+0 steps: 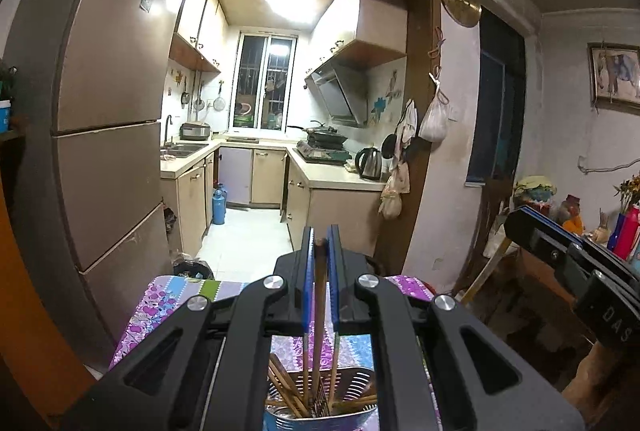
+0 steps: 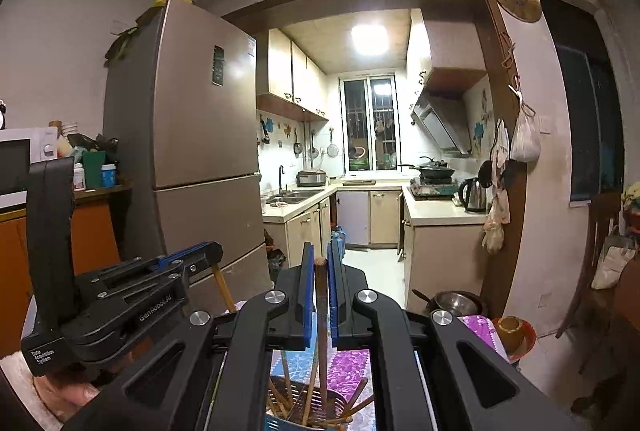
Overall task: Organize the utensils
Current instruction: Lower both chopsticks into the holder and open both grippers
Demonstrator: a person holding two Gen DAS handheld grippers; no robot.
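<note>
both grippers, left gripper (image 1: 320,231) and right gripper (image 2: 320,251), each pinch one chopstick (image 1: 319,295) between pressed jaws above the holder (image 1: 320,403); keep lifts vertical to clear its rim.

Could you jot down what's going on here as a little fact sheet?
Place: dining corner facing a kitchen
Left gripper: shut on one wooden chopstick, held upright
Right gripper: shut on another chopstick, upright
Below them: metal holder with more chopsticks
Surface: table with a purple flowered cloth
Background: fridge, kettle
</note>
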